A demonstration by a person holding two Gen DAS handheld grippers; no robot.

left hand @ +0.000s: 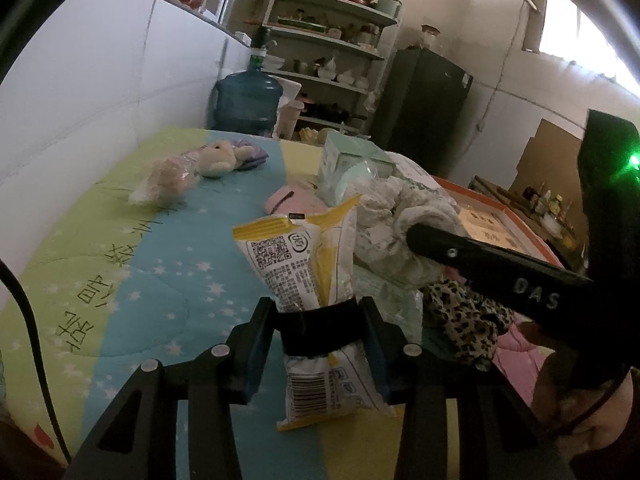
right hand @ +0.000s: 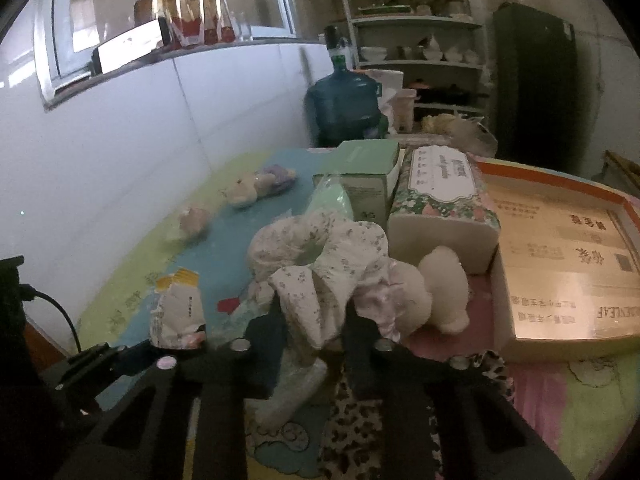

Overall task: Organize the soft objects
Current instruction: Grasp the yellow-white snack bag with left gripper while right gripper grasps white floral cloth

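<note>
The left tool is clamped on a yellow-and-white snack packet, its two fingers pinching the packet at the waist so the printed upper half stands up toward 12 o'clock and the barcode end hangs below the pads. From the right wrist view the same packet shows at 9 o'clock of the right tool, crumpled in the left tool's grip.

The right tool is clamped on a fold of the white floral cloth, which bunches up in a heap straight ahead at 12 o'clock. In the left wrist view that cloth lies at 1 o'clock of the packet, with the right tool's black finger laid against it.

Just under the right tool lies a leopard-print fabric. At 2 o'clock of the cloth, touching it, sits a cream plush toy. Behind that, at 1 o'clock, is a floral tissue pack, with a green box beside it at 12 o'clock. At 3 o'clock stands an orange-rimmed cardboard box.

Everything rests on a quilted bed cover in green, blue and yellow. Farther out, at 11 o'clock of the left tool, lie a small plush bear and a toy in a clear bag, near the white wall. Beyond the bed stand a blue water jug and a shelf unit.
</note>
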